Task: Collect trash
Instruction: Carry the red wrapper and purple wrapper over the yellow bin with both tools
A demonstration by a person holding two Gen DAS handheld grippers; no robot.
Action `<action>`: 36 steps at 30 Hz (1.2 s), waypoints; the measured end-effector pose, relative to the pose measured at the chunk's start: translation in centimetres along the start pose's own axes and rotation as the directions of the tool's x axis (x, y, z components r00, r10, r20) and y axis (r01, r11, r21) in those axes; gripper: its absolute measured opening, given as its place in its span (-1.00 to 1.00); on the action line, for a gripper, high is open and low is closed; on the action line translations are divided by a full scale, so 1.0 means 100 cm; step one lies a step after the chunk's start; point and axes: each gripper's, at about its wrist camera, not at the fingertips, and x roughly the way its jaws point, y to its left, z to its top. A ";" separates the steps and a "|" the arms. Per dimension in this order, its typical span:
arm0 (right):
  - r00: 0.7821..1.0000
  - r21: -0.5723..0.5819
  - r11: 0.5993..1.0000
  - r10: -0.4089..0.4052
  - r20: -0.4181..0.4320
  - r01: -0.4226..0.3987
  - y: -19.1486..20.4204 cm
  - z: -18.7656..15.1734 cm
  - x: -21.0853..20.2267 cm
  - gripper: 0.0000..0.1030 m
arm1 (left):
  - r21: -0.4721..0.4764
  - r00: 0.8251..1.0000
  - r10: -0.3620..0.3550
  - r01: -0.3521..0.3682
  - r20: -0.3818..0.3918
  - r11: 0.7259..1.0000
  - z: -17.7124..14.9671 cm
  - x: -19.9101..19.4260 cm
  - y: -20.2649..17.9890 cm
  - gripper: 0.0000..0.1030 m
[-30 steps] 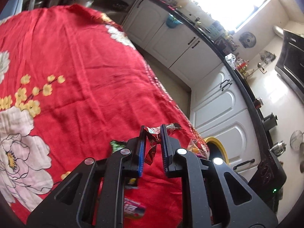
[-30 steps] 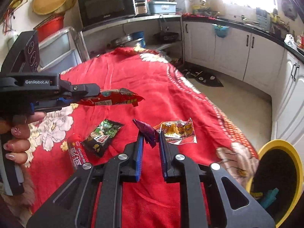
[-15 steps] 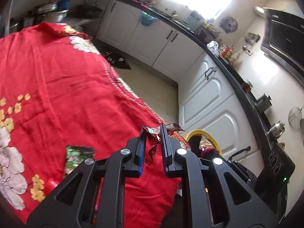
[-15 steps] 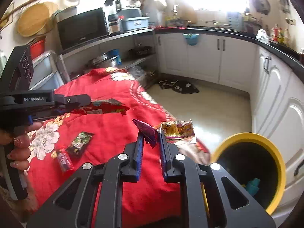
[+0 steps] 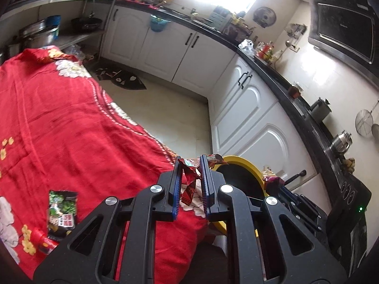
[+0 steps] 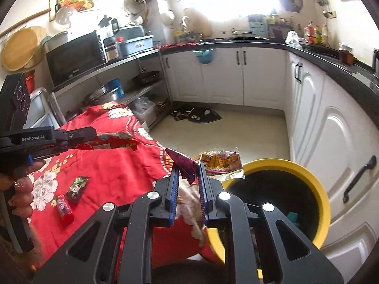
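My left gripper [image 5: 190, 163] is shut on a crumpled red snack wrapper [image 5: 189, 177], just past the corner of the red flowered cloth [image 5: 71, 130] and beside the yellow bin [image 5: 251, 165]. My right gripper [image 6: 188, 169] is shut on a purple wrapper [image 6: 182, 162]; an orange-yellow packet [image 6: 221, 163] sticks out of it to the right, over the near rim of the yellow bin [image 6: 267, 162]. In the right wrist view the left gripper [image 6: 94, 135] holds its red wrapper [image 6: 116, 142] level above the cloth. A green wrapper [image 6: 77, 185] and a red tube [image 6: 64, 207] lie on the cloth.
The bin stands on the floor against white cabinets [image 6: 331, 142], with a teal item [image 6: 292, 216] inside it. A dark mat [image 6: 196, 114] lies on the pale floor beyond. A hand [image 6: 19, 189] grips the left tool's handle. Shelves with pots [image 5: 42, 33] stand behind the table.
Both grippers have swung right from over the cloth toward the yellow bin, each still shut on its wrapper. The bin has come into fuller view in both wrist views.
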 end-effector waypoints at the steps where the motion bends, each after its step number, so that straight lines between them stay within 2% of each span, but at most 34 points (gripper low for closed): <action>1: 1.000 0.008 1.000 -0.008 0.005 0.008 -0.005 0.000 -0.003 -0.70 | 0.009 1.000 -0.001 0.001 0.000 1.000 0.000 0.001 -0.004 -0.81; 18: 0.995 0.107 0.990 -0.093 0.042 0.088 -0.057 -0.008 -0.031 -0.70 | 0.132 1.000 -0.025 0.026 -0.010 0.991 -0.006 0.026 -0.059 -0.81; 36: 0.985 0.192 0.968 -0.171 0.021 0.163 -0.098 -0.026 -0.043 -0.70 | 0.287 0.999 -0.033 0.044 -0.044 0.957 -0.026 0.066 -0.118 -0.81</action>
